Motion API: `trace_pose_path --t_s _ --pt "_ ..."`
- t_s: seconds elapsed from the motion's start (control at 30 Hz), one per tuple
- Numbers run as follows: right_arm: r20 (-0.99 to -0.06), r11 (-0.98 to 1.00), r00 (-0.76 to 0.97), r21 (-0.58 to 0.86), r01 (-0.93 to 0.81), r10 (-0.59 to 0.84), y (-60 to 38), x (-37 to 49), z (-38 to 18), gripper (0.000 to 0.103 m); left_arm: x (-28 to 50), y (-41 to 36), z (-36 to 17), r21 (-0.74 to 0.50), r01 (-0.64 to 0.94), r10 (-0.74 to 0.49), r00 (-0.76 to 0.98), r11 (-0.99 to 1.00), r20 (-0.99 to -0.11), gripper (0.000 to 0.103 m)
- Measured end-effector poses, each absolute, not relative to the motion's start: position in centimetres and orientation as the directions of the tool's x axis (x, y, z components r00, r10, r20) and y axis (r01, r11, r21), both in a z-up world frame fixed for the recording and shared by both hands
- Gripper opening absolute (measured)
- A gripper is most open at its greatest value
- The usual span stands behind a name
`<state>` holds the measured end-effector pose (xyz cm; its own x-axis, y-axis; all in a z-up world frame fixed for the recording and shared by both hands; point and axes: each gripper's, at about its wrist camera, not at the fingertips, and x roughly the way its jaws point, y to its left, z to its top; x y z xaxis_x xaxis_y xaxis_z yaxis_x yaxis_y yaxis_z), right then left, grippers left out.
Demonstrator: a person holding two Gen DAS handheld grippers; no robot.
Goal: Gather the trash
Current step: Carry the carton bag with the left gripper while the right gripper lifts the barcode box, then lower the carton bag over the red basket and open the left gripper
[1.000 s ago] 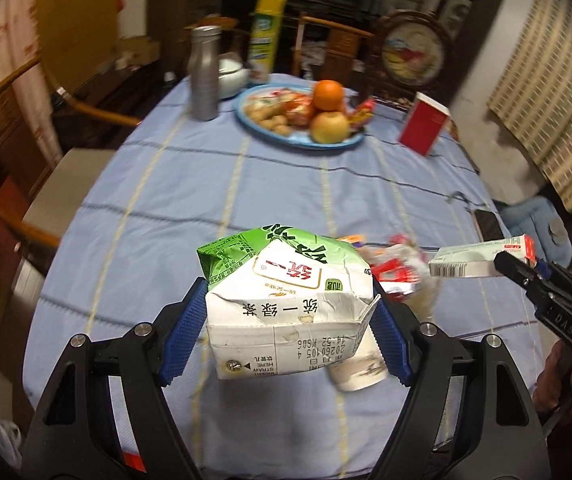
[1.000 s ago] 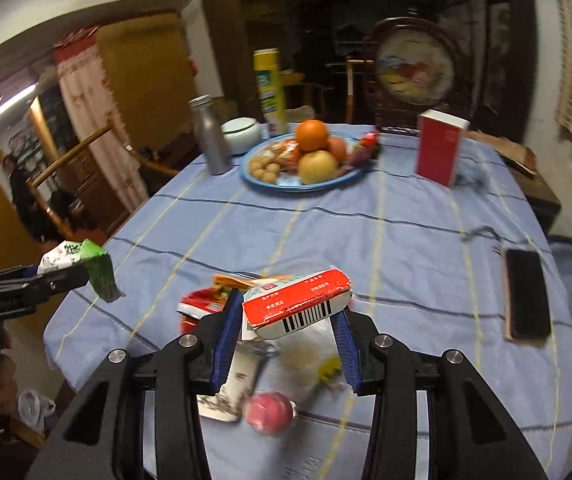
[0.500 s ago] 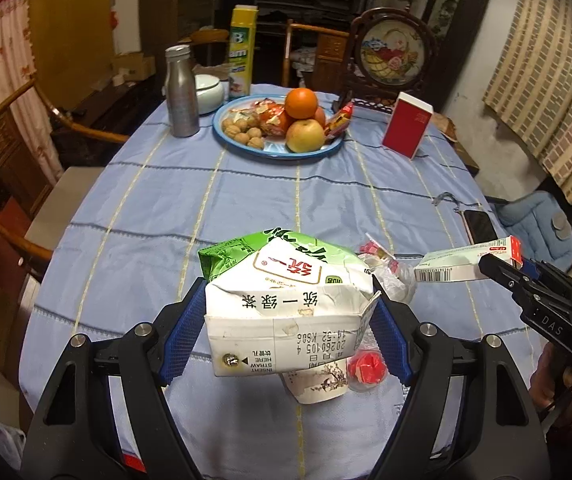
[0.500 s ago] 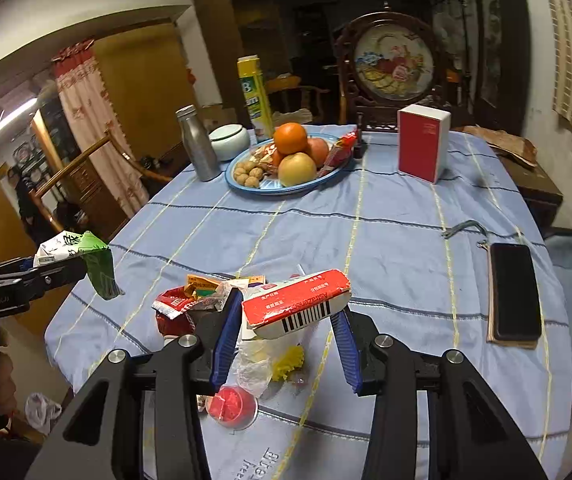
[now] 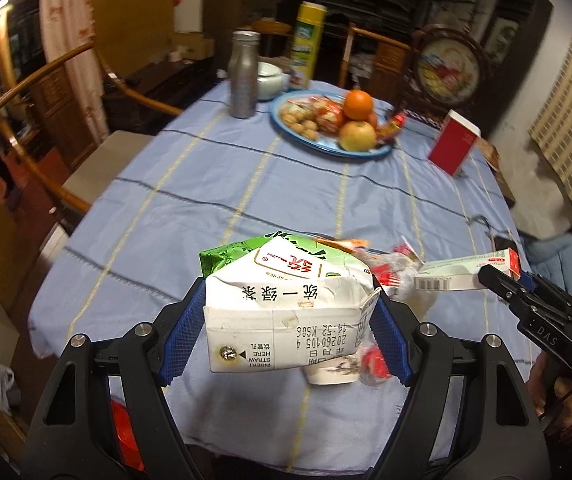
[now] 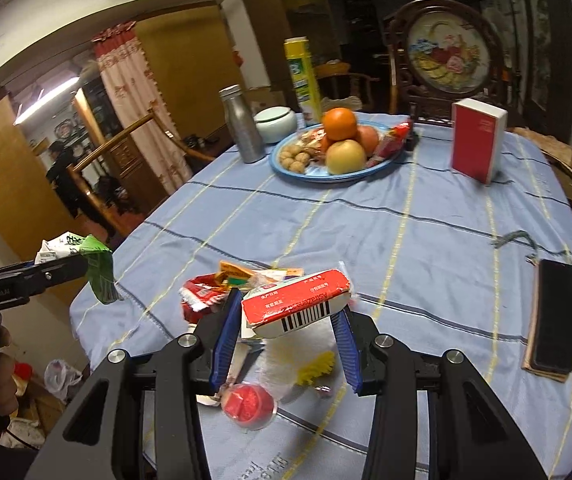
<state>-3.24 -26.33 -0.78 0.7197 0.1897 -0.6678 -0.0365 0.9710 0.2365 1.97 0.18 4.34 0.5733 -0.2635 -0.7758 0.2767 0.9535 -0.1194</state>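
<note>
My table [image 6: 405, 240] carries the leftover wrappers [image 6: 214, 288], a paper cup [image 5: 331, 374] and a red lid [image 6: 248, 400] heaped at its near edge, so I judge collecting is unfinished. My left gripper [image 5: 286, 320] pinches the crushed green-tea carton [image 5: 286, 304] by its sides, lifted clear of the heap. My right gripper [image 6: 286, 320] clamps the small red-and-white box [image 6: 297, 304] above that pile, ready for carrying off.

My feeds are dim and warm, with the brightest source a ceiling strip light [image 6: 48, 94] at ten o'clock in the right wrist view, blown out to glare. Fisheye bending curves the walls, corners go black at every edge, and the back room at twelve o'clock sinks into shadow. Motion blur smears the far tabletop; the blue tablecloth [image 5: 246, 184] reads soft, grainy.
</note>
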Motion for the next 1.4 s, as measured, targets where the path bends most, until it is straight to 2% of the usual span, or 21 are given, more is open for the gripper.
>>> trace_pose_path --t_s 0.27,0.47,0.83,1.17,1.4 --pt "-0.653 0.969 0.723 0.229 -0.095 0.225 -23.2 -3.7 0.6 0.045 1.1 7.2 5.1 -0.153 0.149 -0.213 0.635 0.977 -0.743 0.075" --pt "-0.674 0.972 0.705 0.212 -0.104 0.223 -20.7 -3.3 0.5 0.045 1.1 11.8 3.6 -0.173 0.075 -0.183 0.606 0.982 -0.774 0.075" --pt "-0.681 0.969 0.69 0.184 -0.163 0.246 -15.9 -0.6 1.0 0.044 -2.0 22.8 0.5 -0.151 -0.158 -0.033 0.575 0.976 -0.817 0.074" --pt "-0.676 0.928 0.647 0.166 -0.333 0.352 -9.1 0.4 1.9 0.044 -6.7 31.2 -2.1 -0.1 -0.363 0.108 0.51 0.927 -0.853 0.075" --pt "-0.7 0.883 0.591 0.125 -0.452 0.401 -3.6 0.4 2.5 0.044 -9.5 35.2 -6.4 -0.135 -0.46 0.079 0.415 0.877 -0.907 0.075"
